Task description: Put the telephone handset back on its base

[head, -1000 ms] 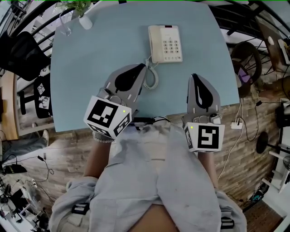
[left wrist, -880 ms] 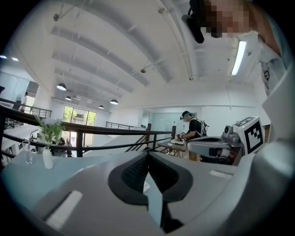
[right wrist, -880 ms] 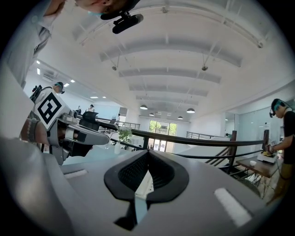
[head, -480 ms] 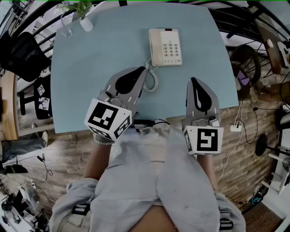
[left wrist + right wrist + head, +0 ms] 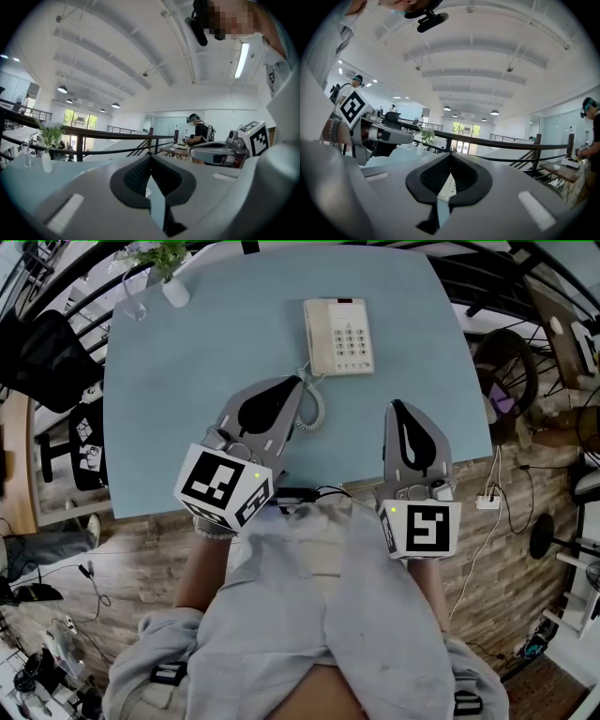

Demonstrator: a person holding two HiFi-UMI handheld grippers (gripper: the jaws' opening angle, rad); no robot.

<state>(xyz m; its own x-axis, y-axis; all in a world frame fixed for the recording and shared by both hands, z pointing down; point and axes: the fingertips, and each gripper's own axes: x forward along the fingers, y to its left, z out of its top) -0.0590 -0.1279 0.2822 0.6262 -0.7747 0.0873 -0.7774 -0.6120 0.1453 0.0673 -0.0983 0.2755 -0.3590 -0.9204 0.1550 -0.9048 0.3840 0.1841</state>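
Cream plastic phone (image 5: 339, 336) is sat far back on the smooth pale-blue table (image 5: 187, 381), handset (image 5: 319, 334) laid along its left side, curly cord (image 5: 313, 407) trailing. Both the left gripper (image 5: 296, 381) and right gripper (image 5: 397, 407) are clamped shut on nothing.

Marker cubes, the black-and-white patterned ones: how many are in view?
2. The left cube sits on the left gripper, the right cube on the right gripper. None seems hidden.

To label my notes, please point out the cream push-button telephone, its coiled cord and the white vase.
cream push-button telephone (image 5: 352, 338), head view, on its keypad.
coiled cord (image 5: 318, 406), head view, on the middle loops.
white vase (image 5: 175, 290), head view, on its body.
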